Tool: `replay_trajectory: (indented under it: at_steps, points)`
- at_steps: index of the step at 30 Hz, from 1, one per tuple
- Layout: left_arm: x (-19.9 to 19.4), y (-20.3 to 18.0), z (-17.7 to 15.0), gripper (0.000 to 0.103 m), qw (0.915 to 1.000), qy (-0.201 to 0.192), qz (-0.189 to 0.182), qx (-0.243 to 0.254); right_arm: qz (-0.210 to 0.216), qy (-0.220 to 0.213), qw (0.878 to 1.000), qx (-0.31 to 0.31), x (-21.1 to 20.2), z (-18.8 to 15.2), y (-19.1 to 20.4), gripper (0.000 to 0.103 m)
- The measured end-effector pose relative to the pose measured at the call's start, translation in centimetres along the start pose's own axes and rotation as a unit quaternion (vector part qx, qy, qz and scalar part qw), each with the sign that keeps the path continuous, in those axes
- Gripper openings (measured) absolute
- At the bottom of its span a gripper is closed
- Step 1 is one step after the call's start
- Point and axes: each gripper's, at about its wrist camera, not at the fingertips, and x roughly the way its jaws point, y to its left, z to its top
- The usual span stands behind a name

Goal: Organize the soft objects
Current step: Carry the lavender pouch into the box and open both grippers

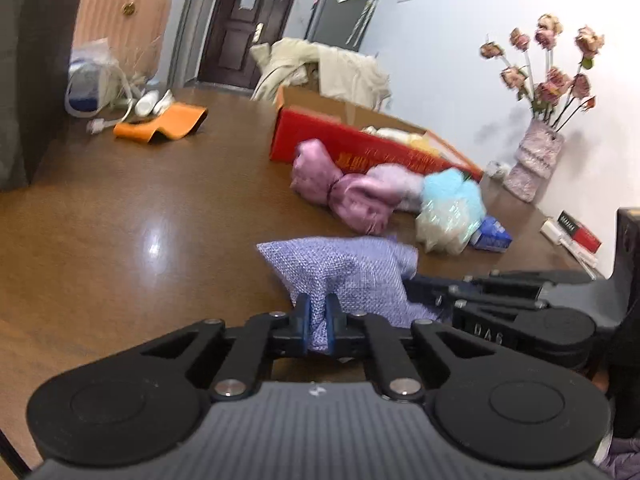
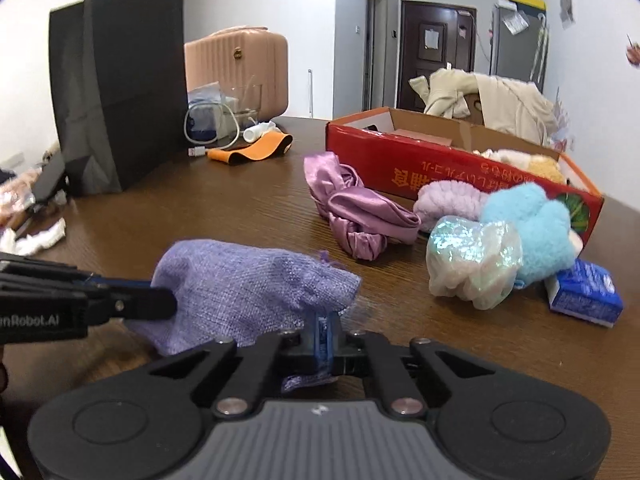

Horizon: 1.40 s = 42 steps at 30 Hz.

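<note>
A purple woven pouch (image 1: 348,268) is held above the brown table (image 1: 140,220) by both grippers. My left gripper (image 1: 318,312) is shut on its near edge. My right gripper (image 2: 324,328) is shut on its other edge; it also shows in the left wrist view (image 1: 424,292). The pouch (image 2: 248,288) fills the middle of the right wrist view, with the left gripper (image 2: 160,300) clamped on its left end. Beyond lie a pink satin cloth (image 2: 356,212), a lilac fluffy item (image 2: 448,200), a blue fluffy item (image 2: 532,232) and an iridescent scrunchie (image 2: 472,264), beside a red cardboard box (image 2: 400,160).
A black paper bag (image 2: 116,88) stands at the table's left. An orange strap (image 2: 252,150), cables and a bottle lie behind. A blue tissue pack (image 2: 584,292) sits at right. A vase of dried roses (image 1: 536,156) stands by the wall. Beige clothing (image 2: 488,100) drapes behind the box.
</note>
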Motion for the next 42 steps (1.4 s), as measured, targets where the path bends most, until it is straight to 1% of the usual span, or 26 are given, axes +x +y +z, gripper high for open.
replay_trajectory:
  at_steps: [2, 5, 8, 10, 12, 13, 15, 17, 18, 20, 21, 23, 25, 27, 29, 31, 33, 34, 35, 39, 40, 41, 42]
  points:
    - [-0.2, -0.5, 1.3, 0.008, 0.9997, -0.017, -0.009, 0.012, -0.006, -0.022, 1.0, 0.009, -0.9, 0.8, -0.6, 0.002]
    - [0.2, -1.0, 4.9, 0.008, 0.9981, -0.047, -0.029, 0.029, -0.01, -0.06, 0.998, 0.015, -2.3, 3.5, -2.1, 0.002]
    - [1.9, -1.6, 9.9, 0.008, 0.9949, -0.074, -0.045, 0.051, -0.012, -0.086, 0.996, 0.016, -2.5, 7.4, -4.7, 0.002]
    - [3.9, -2.3, 13.3, 0.008, 0.9925, -0.089, -0.048, 0.07, -0.02, -0.098, 0.995, 0.016, -1.6, 10.5, -7.0, 0.002]
    - [6.6, -2.6, 16.3, 0.008, 0.9915, -0.087, -0.055, 0.08, -0.03, -0.099, 0.995, 0.015, 0.0, 13.2, -8.9, 0.002]
    - [8.5, -2.6, 18.0, 0.008, 0.9926, -0.078, -0.052, 0.077, -0.032, -0.096, 0.995, 0.022, 1.2, 14.8, -10.1, 0.002]
    - [12.0, -2.4, 20.2, 0.008, 0.9939, -0.058, -0.049, 0.08, -0.032, -0.079, 0.996, 0.032, 3.9, 17.2, -12.0, 0.002]
    - [15.6, -2.0, 21.7, 0.008, 0.9952, -0.041, -0.032, 0.083, -0.03, -0.056, 0.997, 0.041, 7.0, 18.9, -13.5, 0.002]
    - [17.3, -1.6, 22.2, 0.008, 0.9963, -0.029, -0.023, 0.077, -0.027, -0.046, 0.997, 0.05, 8.4, 19.3, -14.1, 0.002]
    - [19.6, -0.7, 22.7, 0.008, 0.9976, -0.015, -0.008, 0.068, -0.005, -0.016, 0.997, 0.076, 11.4, 19.9, -15.4, 0.002]
    - [20.5, -0.3, 22.6, 0.008, 0.9976, -0.008, -0.002, 0.069, -0.001, -0.005, 0.996, 0.088, 12.7, 19.9, -15.9, 0.002]
    - [21.3, 0.5, 21.8, 0.008, 0.997, 0.0, 0.002, 0.077, 0.002, 0.01, 0.996, 0.09, 14.4, 19.1, -16.0, 0.003]
    - [21.8, 0.7, 20.8, 0.01, 0.995, 0.009, 0.014, 0.098, 0.009, 0.022, 0.996, 0.089, 15.7, 18.5, -15.8, 0.003]
    - [22.2, 0.7, 20.2, 0.011, 0.9938, 0.013, 0.025, 0.107, 0.02, 0.046, 0.995, 0.087, 16.9, 17.9, -15.6, 0.004]
    - [22.0, 0.9, 20.0, 0.016, 0.994, 0.014, 0.021, 0.106, 0.027, 0.065, 0.993, 0.096, 17.9, 17.7, -15.8, 0.013]
    - [21.5, 1.0, 20.1, 0.033, 0.9943, 0.008, 0.018, 0.104, 0.026, 0.077, 0.991, 0.103, 18.1, 17.6, -16.0, 0.016]
    - [20.8, 1.0, 20.3, 0.038, 0.9937, -0.002, 0.016, 0.111, 0.022, 0.06, 0.992, 0.106, 17.2, 17.6, -16.1, 0.022]
    - [20.4, 0.7, 20.5, 0.038, 0.9935, -0.006, 0.017, 0.112, 0.027, 0.054, 0.993, 0.106, 16.5, 17.7, -16.1, 0.027]
    - [20.0, 0.7, 20.5, 0.038, 0.9933, -0.008, 0.019, 0.114, 0.027, 0.05, 0.993, 0.106, 15.9, 17.9, -16.2, 0.029]
    - [17.3, -0.3, 21.0, 0.038, 0.9926, -0.025, 0.024, 0.116, 0.006, 0.017, 0.996, 0.091, 11.7, 18.9, -16.1, 0.03]
    - [16.3, -0.6, 21.1, 0.038, 0.9922, -0.033, 0.024, 0.118, 0.002, 0.008, 0.996, 0.086, 10.5, 19.1, -16.0, 0.034]
    - [15.3, -0.9, 21.2, 0.038, 0.9917, -0.04, 0.024, 0.12, -0.003, -0.003, 0.997, 0.08, 9.0, 19.2, -15.9, 0.04]
    - [14.1, -1.3, 21.3, 0.038, 0.9912, -0.049, 0.024, 0.121, -0.011, -0.015, 0.997, 0.073, 7.5, 19.3, -15.8, 0.044]
